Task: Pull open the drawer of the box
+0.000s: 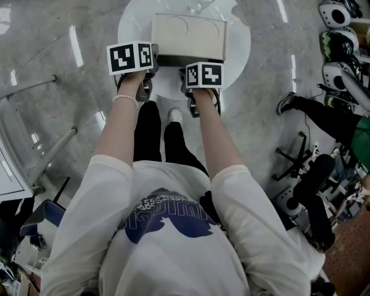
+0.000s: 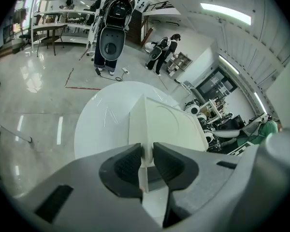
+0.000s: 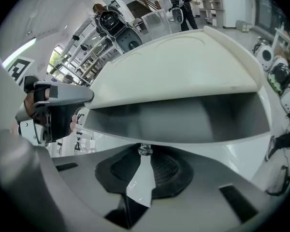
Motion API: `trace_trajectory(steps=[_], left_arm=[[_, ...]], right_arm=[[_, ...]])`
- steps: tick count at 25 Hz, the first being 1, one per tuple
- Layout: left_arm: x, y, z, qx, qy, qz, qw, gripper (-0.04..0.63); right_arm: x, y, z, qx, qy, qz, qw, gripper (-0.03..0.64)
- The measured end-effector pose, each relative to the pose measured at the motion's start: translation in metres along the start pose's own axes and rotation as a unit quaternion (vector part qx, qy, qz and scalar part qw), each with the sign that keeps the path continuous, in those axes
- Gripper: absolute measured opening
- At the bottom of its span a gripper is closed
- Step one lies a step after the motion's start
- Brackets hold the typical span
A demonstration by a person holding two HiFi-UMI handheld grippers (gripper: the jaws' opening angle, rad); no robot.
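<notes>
Pinching the small knob point(image 3: 145, 150) of the drawer point(image 3: 193, 117) in the near face of the box point(image 1: 188, 37) on the round table point(image 1: 135, 17), the right gripper point(image 3: 145, 161) likely needs to pull straight back toward the person, while the left gripper point(image 2: 146, 164) clamps the box's near-left corner.

Glossy grey marble floor point(image 1: 43, 54) (ceiling strip lights point(image 2: 225, 12) overhead)

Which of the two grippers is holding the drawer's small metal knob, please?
The right gripper: its fingers pinch the knob on the front of the box, whereas the left gripper clamps the box's corner edge.
</notes>
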State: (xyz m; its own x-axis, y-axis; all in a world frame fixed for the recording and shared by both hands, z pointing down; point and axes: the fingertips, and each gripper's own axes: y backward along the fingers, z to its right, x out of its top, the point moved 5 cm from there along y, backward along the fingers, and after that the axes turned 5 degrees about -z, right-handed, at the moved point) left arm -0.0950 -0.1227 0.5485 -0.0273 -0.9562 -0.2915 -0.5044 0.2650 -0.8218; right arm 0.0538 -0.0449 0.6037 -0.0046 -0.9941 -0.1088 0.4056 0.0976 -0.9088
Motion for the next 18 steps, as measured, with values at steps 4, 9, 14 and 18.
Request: trace_trajectory(steps=[4,9,14,18], left_arm=[[0.000,0.000,0.000,0.000,0.004,0.001,1.0000,0.089],[0.001,0.000,-0.001,-0.001,0.007,0.001,1.0000,0.089],[0.000,-0.001,-0.001,-0.001,0.009,0.000,1.0000,0.089],[0.000,0.000,-0.001,-0.001,0.011,0.001,0.9999,0.089]], right_arm=[[-0.001,0.000,0.000,-0.001,0.000,0.000,1.000,0.058],[-0.003,0.000,-0.002,0.000,-0.002,0.000,1.000,0.058],[-0.008,-0.001,-0.001,0.001,-0.002,-0.002,1.000,0.058],[-0.011,0.000,-0.002,0.003,0.002,-0.003,1.000,0.058]])
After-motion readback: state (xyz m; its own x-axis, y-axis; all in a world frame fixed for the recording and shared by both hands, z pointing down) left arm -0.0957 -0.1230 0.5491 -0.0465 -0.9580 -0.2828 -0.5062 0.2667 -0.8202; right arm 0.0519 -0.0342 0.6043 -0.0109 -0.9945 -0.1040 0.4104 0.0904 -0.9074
